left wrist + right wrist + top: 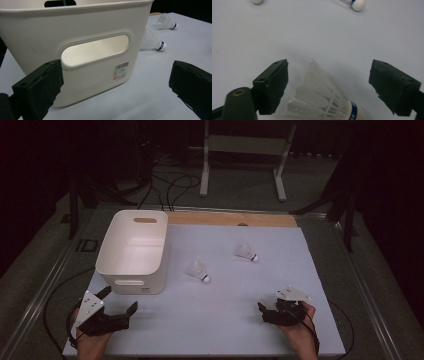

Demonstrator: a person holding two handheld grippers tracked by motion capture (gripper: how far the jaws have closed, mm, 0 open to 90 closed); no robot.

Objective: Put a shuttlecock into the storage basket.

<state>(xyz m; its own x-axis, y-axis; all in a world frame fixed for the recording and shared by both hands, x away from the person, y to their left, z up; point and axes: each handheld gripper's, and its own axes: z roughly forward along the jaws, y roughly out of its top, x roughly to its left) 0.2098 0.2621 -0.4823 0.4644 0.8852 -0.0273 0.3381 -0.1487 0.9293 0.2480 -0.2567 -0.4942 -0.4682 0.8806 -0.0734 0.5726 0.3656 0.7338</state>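
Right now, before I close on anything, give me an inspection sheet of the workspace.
Surface: pale table top, wooden strip at its far edge.
Job's things: white bin upright at left; two shuttlecocks lying mid-table; a third lies between the right gripper's jaws.
Clutter: nothing seen.
Grippers: left gripper open, near the bin's handle slot; right gripper open around the third shuttlecock.
Cables: black leads on the floor beyond.
Surroundings: dark room, white stand.
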